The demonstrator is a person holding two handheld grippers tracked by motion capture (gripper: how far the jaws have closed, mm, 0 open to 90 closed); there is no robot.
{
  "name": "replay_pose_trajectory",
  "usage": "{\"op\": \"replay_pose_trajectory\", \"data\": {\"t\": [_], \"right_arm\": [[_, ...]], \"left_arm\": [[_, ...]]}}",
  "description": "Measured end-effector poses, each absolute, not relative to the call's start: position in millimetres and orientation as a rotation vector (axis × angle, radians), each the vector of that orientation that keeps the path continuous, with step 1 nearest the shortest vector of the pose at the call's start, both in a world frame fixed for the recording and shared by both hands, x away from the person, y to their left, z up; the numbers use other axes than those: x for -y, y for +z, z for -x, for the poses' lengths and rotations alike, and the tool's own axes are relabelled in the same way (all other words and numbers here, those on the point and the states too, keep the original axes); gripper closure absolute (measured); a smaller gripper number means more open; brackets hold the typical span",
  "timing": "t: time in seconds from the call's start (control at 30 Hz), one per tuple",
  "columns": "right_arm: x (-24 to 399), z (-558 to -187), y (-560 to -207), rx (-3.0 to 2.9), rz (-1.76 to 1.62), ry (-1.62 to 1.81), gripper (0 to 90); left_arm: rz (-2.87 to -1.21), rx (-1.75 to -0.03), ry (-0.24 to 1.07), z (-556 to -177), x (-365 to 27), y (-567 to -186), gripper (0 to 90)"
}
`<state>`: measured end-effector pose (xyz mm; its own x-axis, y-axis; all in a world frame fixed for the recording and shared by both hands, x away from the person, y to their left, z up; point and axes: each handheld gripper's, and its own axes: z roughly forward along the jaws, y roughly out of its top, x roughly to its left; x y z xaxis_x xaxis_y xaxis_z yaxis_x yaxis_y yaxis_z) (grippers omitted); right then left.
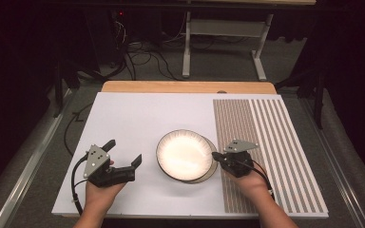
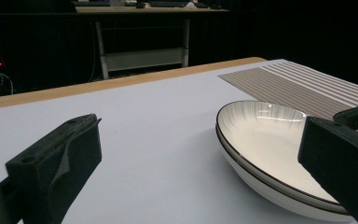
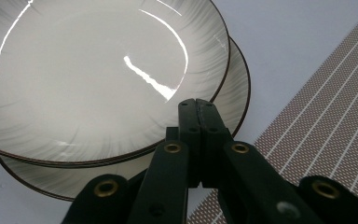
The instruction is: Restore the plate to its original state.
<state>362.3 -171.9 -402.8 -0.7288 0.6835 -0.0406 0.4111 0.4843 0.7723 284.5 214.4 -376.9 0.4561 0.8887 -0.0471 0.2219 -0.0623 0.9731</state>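
**Precariously, two stacked plates were met by a clenched claw at the rim**

The counter was covered by a white sheet, with a striped mat laid over its right part. Near the middle, an upper plate was stacked on a lower plate, shifted so that the lower rim was left exposed on the side toward the mat.

The likeliest mishap was judged to be a slide: were the stack pushed by shut jaws at the rim, the upper plate could be skated off the lower one, or both could be shoved across the smooth sheet. A pinch taken on one rim alone could leave the other plate dragged and dropped.

The right claw was seen clenched, nothing between its jaws, its tips lying over the exposed rim of the lower plate, just beside the upper plate's edge; contact could not be told. The left claw was held released, its jaws spread wide, near the stack's left side but apart from it.
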Motion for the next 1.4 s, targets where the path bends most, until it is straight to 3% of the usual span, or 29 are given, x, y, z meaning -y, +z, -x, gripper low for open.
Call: {"op": "replay_pose_trajectory", "data": {"t": [1.07,1.4], "right_arm": [[188.4,-360.8,-396.6,-2.349,-0.970,1.130,90.0],[211.0,-354.6,-383.1,-2.265,-1.020,1.195,87.1]], "left_arm": [[-1.582,-1.000,0.726,-287.8,-213.8,-378.8,0.1],[-1.588,-1.010,0.725,-289.5,-219.4,-380.3,0.1]]}}
